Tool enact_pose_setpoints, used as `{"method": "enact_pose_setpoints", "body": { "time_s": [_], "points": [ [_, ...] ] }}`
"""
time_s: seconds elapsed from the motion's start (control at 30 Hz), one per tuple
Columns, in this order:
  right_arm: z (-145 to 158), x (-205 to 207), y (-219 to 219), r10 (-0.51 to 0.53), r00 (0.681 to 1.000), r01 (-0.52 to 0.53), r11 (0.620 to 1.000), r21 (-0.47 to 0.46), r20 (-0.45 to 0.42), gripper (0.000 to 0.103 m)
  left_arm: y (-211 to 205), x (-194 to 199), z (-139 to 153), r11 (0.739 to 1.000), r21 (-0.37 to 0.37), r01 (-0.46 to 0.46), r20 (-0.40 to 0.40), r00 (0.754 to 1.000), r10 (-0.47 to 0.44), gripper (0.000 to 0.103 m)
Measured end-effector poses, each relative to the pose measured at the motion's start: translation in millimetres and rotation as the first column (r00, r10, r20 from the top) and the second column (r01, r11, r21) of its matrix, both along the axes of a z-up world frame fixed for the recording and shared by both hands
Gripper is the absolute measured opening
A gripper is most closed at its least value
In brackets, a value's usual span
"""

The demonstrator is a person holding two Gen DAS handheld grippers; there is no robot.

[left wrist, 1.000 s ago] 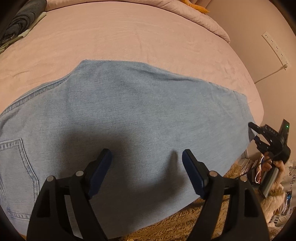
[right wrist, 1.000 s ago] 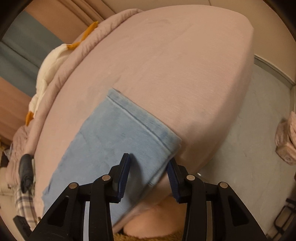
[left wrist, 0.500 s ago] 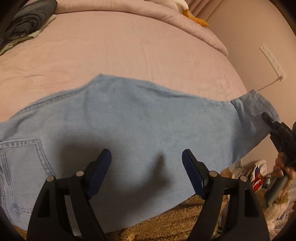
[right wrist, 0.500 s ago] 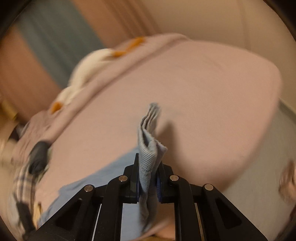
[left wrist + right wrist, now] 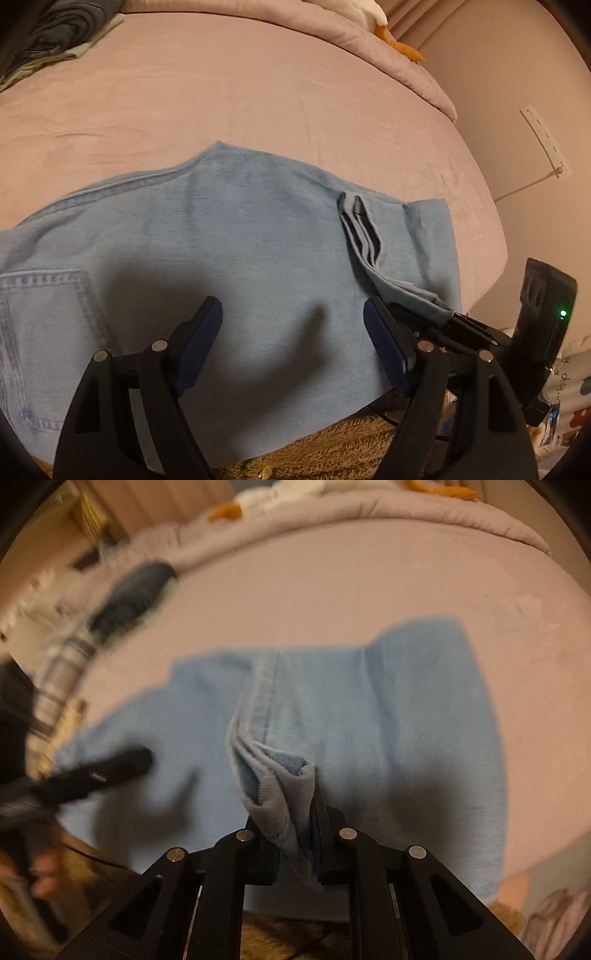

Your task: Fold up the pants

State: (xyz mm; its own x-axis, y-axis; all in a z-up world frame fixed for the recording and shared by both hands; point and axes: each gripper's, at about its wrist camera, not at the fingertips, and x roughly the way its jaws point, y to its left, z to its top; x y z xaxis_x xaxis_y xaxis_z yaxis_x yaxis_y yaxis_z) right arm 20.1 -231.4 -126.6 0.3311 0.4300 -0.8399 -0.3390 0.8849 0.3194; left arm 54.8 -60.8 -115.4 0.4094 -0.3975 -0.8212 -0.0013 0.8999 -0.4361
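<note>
Two claws: our right gripper (image 5: pixel 295 853) is clamped on the hem of the pants (image 5: pixel 236 266), drawing that leg end back over the cloth. Our left gripper (image 5: pixel 293 345) hangs above the pants with its fingers wide apart, gripping nothing. The pants lie flat along the near edge of the pink bed (image 5: pixel 258 92)

Pink bed (image 5: pixel 258 92); folded dark clothes (image 5: pixel 55 33) at far corner
</note>
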Motion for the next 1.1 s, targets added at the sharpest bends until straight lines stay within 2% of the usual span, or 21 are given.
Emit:
{"method": "enact_pose_setpoints", "body": {
  "time_s": [0.1, 0.13, 0.17, 0.23, 0.3, 0.4, 0.47, 0.5, 0.57, 0.6, 0.63, 0.7, 0.77, 0.8, 0.93, 1.0, 1.1],
  "points": [
    [6, -1, -3, 0.012, 1.000, -0.012, 1.000, 0.013, 0.003, 0.022, -9, 10, 0, 0.999, -0.028, 0.037, 0.002, 0.999, -0.037, 0.078],
    [8, -2, -7, 0.012, 1.000, -0.012, 1.000, 0.021, -0.004, 0.030, -11, 14, 0, 0.998, -0.039, 0.045, 0.000, 0.999, -0.046, 0.078],
    [10, -4, -12, 0.006, 1.000, -0.006, 1.000, 0.021, -0.012, 0.043, -15, 18, -1, 0.997, -0.056, 0.060, -0.003, 0.998, -0.061, 0.078],
    [11, -9, -20, 0.001, 1.000, 0.000, 0.999, 0.033, -0.018, 0.057, -26, 31, -4, 0.992, -0.083, 0.093, -0.016, 0.995, -0.095, 0.078],
    [13, -13, -26, -0.008, 1.000, 0.009, 0.998, 0.067, -0.020, 0.059, -37, 41, -9, 0.986, -0.104, 0.131, -0.027, 0.991, -0.135, 0.078],
    [17, -20, -43, -0.053, 0.999, 0.054, 0.996, 0.075, -0.014, 0.067, -50, 48, -13, 0.984, -0.080, 0.162, -0.021, 0.986, -0.164, 0.078],
    [18, -22, -56, -0.092, 0.996, 0.092, 0.994, 0.066, -0.007, 0.068, -55, 51, -12, 0.980, -0.089, 0.176, -0.012, 0.984, -0.178, 0.078],
    [19, -22, -63, -0.115, 0.993, 0.116, 0.991, 0.062, -0.006, 0.068, -57, 53, -12, 0.975, -0.120, 0.187, -0.012, 0.982, -0.189, 0.077],
    [18, -21, -72, -0.155, 0.988, 0.155, 0.986, 0.060, -0.009, 0.068, -63, 55, -18, 0.961, -0.189, 0.204, -0.023, 0.977, -0.212, 0.068],
    [16, -20, -78, -0.184, 0.983, 0.184, 0.981, 0.056, -0.014, 0.068, -67, 56, -23, 0.952, -0.216, 0.216, -0.037, 0.973, -0.229, 0.068],
    [14, -19, -84, -0.208, 0.978, 0.208, 0.976, 0.057, -0.018, 0.068, -71, 57, -25, 0.952, -0.209, 0.223, -0.039, 0.971, -0.235, 0.065],
    [10, -18, -92, -0.249, 0.968, 0.250, 0.966, 0.059, -0.028, 0.068, -79, 54, -23, 0.962, -0.134, 0.236, -0.019, 0.970, -0.241, 0.052],
    [8, -14, -94, -0.280, 0.960, 0.281, 0.958, 0.050, -0.031, 0.068, -85, 54, -23, 0.971, -0.071, 0.228, -0.018, 0.973, -0.230, 0.015],
    [7, -13, -94, -0.292, 0.956, 0.293, 0.955, 0.045, -0.033, 0.068, -85, 53, -24, 0.975, -0.047, 0.219, -0.014, 0.975, -0.220, 0.015],
    [2, -8, -102, -0.329, 0.943, 0.331, 0.943, 0.040, -0.055, 0.068, -83, 46, -16, 0.978, -0.065, 0.198, 0.001, 0.980, -0.198, 0.008],
    [4, -7, -102, -0.338, 0.940, 0.340, 0.939, 0.041, -0.050, 0.068, -76, 36, -1, 0.980, -0.078, 0.185, 0.018, 0.983, -0.184, 0.008],
    [12, -7, -103, -0.340, 0.940, 0.341, 0.939, 0.049, -0.028, 0.068, -60, 24, 22, 0.983, -0.047, 0.176, 0.078, 0.982, -0.172, 0.008]
  ]
}}
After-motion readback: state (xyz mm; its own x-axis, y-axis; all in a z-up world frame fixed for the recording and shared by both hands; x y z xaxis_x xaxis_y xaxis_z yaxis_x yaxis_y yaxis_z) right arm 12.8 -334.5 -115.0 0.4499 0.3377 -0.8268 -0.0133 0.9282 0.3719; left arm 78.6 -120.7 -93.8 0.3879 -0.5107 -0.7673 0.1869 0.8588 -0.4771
